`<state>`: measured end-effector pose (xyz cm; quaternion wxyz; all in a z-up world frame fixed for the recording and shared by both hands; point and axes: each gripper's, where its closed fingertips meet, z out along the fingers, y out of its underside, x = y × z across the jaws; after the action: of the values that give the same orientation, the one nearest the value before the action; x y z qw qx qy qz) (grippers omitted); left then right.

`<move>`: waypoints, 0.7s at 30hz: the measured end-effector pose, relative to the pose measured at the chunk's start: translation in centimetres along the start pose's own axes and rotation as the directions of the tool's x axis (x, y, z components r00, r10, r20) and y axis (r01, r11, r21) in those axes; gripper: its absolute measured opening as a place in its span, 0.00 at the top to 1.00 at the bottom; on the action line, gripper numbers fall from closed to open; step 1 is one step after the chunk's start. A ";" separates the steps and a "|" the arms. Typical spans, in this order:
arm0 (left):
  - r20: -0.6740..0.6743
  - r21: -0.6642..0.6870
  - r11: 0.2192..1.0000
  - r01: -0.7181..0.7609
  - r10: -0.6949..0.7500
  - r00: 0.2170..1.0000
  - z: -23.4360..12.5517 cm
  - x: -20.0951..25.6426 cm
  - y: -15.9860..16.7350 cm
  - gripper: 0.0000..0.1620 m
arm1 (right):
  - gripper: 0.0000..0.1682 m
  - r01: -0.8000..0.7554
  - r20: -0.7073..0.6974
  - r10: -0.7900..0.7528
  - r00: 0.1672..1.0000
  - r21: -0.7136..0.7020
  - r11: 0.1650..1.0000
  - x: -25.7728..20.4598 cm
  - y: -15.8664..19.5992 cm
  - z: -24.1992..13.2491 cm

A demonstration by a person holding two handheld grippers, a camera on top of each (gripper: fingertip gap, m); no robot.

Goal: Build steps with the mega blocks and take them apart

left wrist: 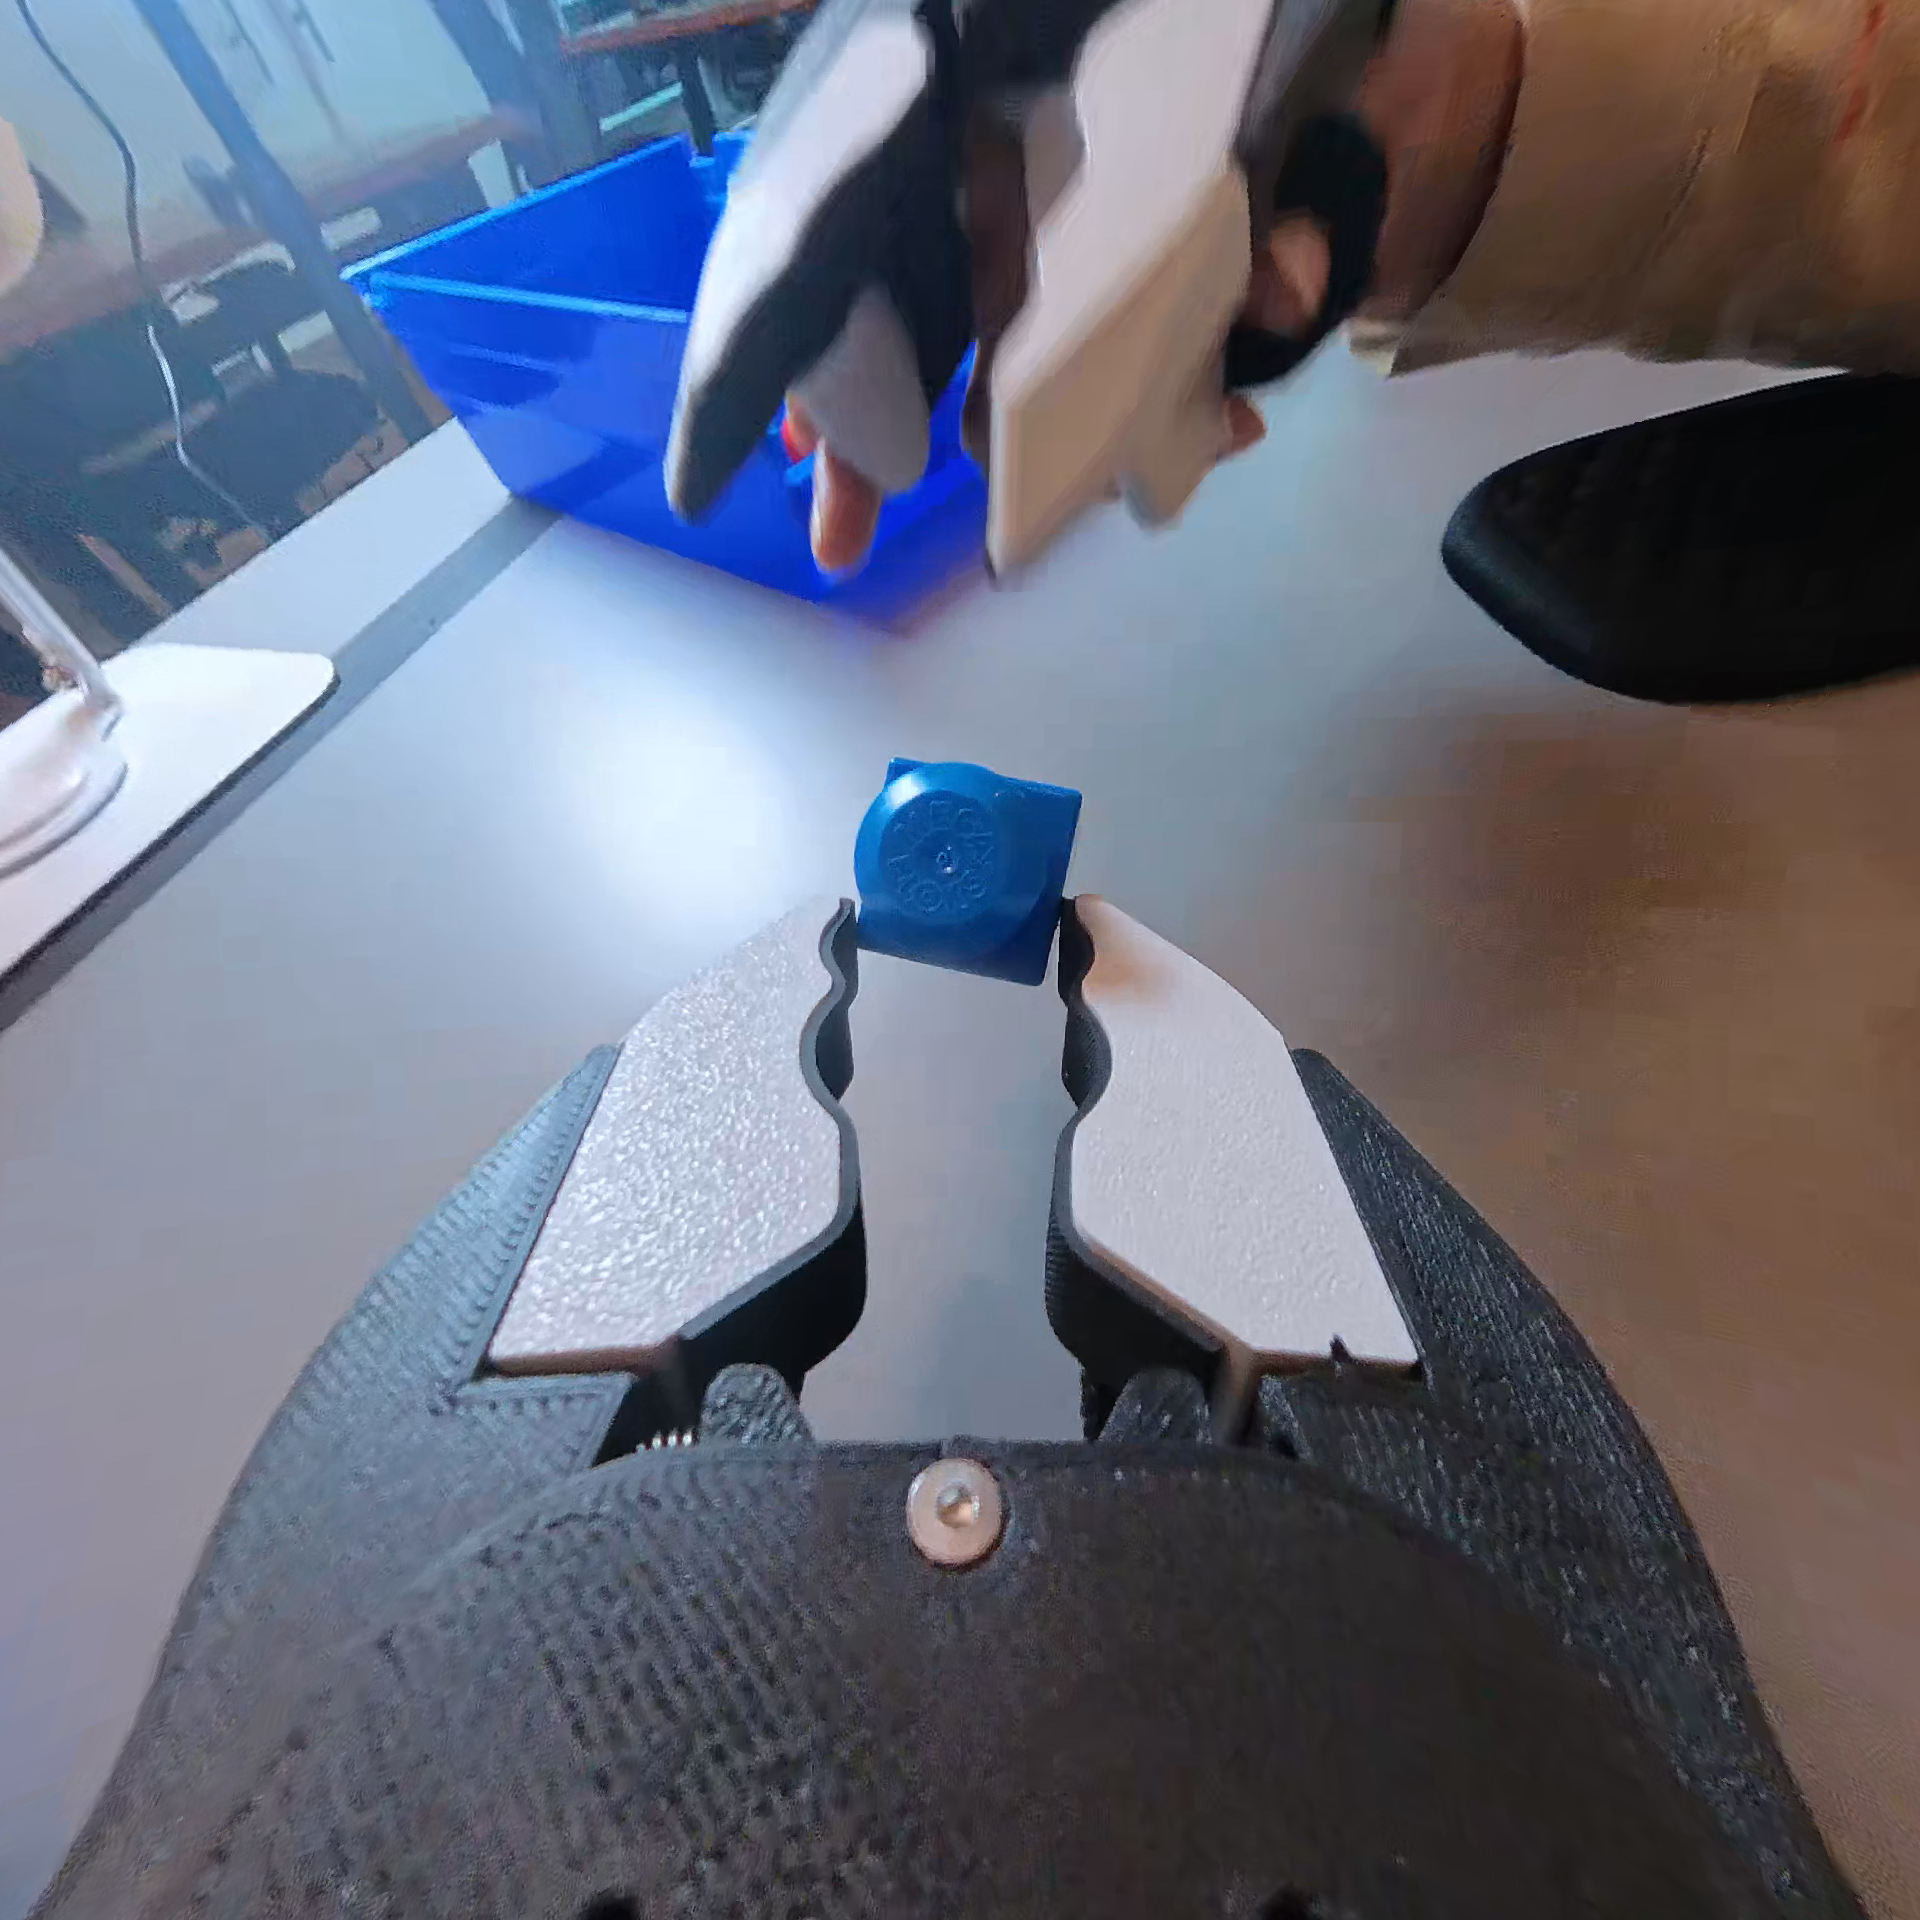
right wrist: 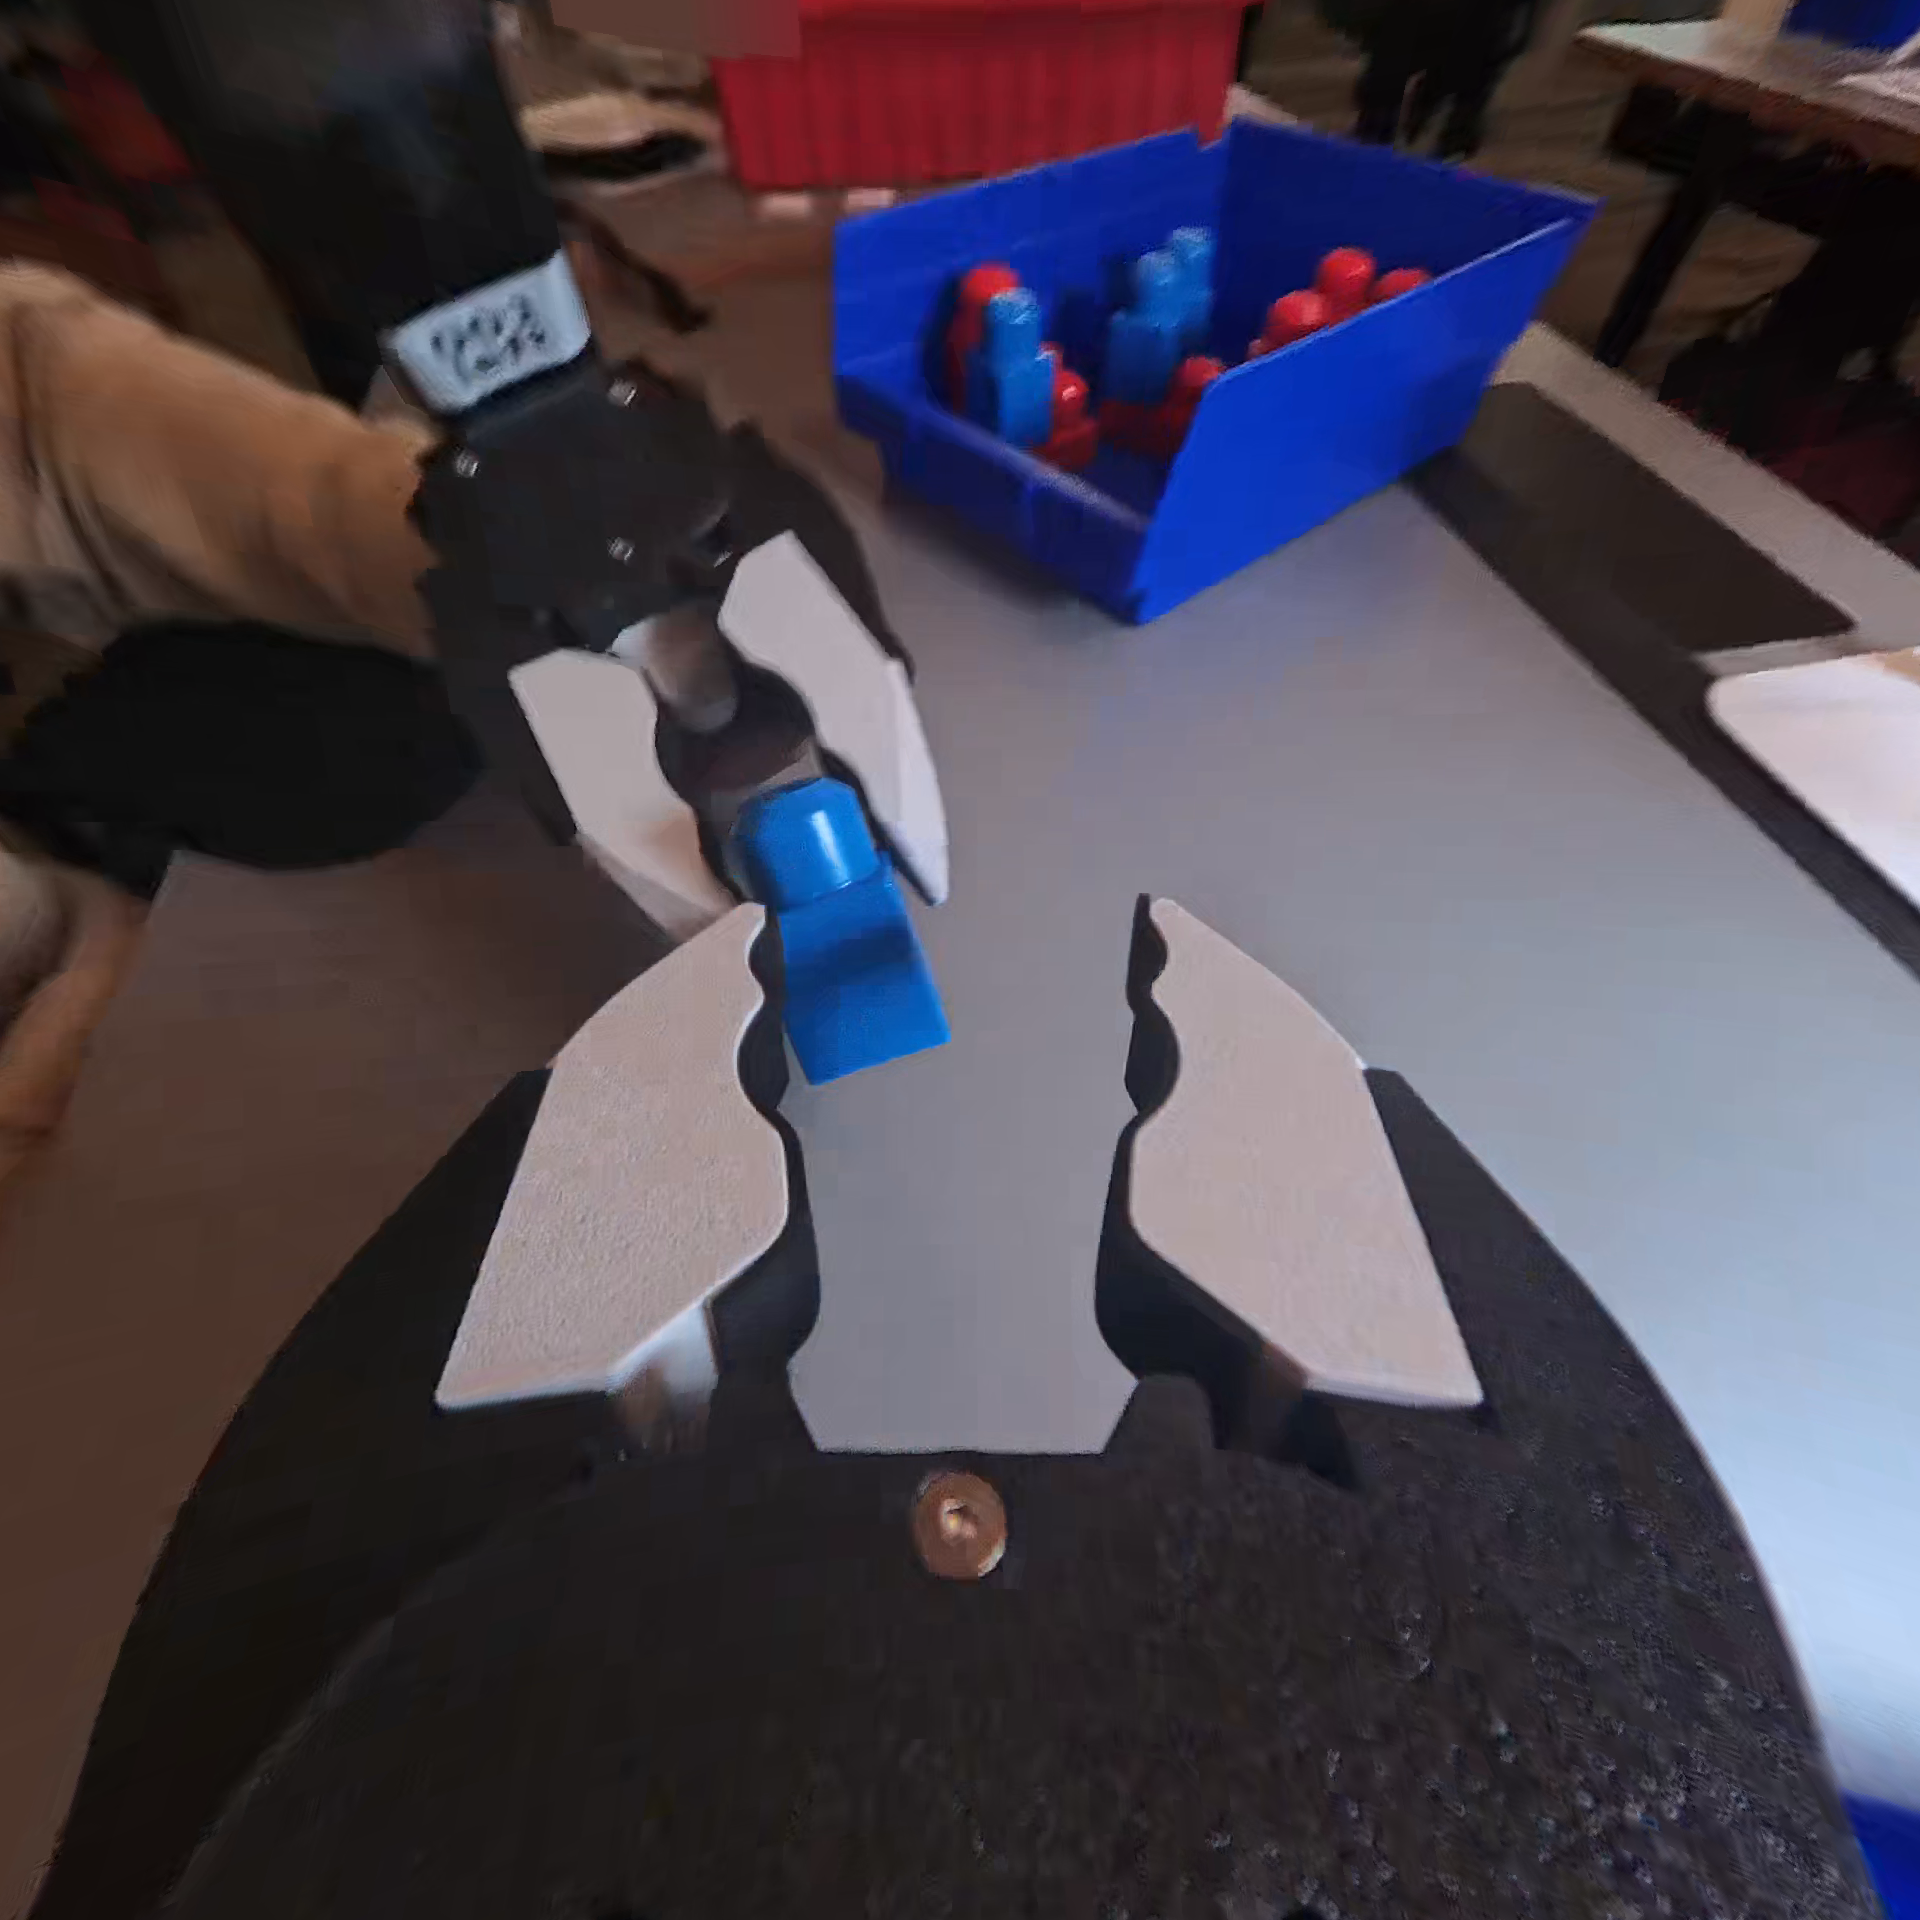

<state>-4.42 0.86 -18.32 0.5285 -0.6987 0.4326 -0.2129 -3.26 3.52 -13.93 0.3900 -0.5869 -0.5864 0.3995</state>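
Seen from the right wrist view, the left gripper (right wrist: 831,883) stood at far left, its fingers closed on a single blue mega block (right wrist: 847,935) and holding it just above the grey table (right wrist: 1351,831). The block's stud pointed back towards that gripper's body and its hollow base towards the right gripper (right wrist: 951,925), so its long axis ran between the two tools. The right gripper's fingers were spread wide and empty, the block lying just beside its left fingertip (right wrist: 743,935) and off centre. Farther right, the blue bin (right wrist: 1299,468) held more red and blue blocks, well apart. Any handover would likely need a leftward shift.
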 end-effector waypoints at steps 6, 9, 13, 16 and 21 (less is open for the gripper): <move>-0.050 0.046 0.994 -0.103 0.105 0.993 -0.3 2.0 -1.0 0.77 | 0.79 0.242 0.108 -0.234 0.966 -0.071 0.968 -5.1 2.3 1.5; -0.031 0.116 0.992 -0.054 0.058 0.998 -0.9 1.3 -2.1 0.82 | 0.79 0.215 -0.013 -0.216 0.976 -0.057 0.975 -2.1 1.0 -0.7; 0.003 0.120 0.993 -0.005 0.005 1.000 -1.3 -0.3 -1.9 0.85 | 0.79 0.088 -0.472 -0.104 0.875 -0.055 0.995 8.6 0.8 -7.7; -0.015 0.105 0.994 0.030 -0.028 0.999 -1.1 -0.3 -1.6 0.89 | 0.79 -0.128 -0.796 -0.033 0.604 -0.138 0.982 16.4 5.9 -15.6; 0.022 0.071 0.997 -0.030 0.028 0.999 -1.0 -0.5 -1.2 0.91 | 0.77 -0.391 -0.945 -0.054 0.323 -0.185 0.902 18.8 12.4 -22.9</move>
<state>-4.95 0.82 -16.76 0.5609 -0.6752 0.4292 -0.2130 22.44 22.49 -17.01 0.4866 -0.8304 -0.2550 -0.0928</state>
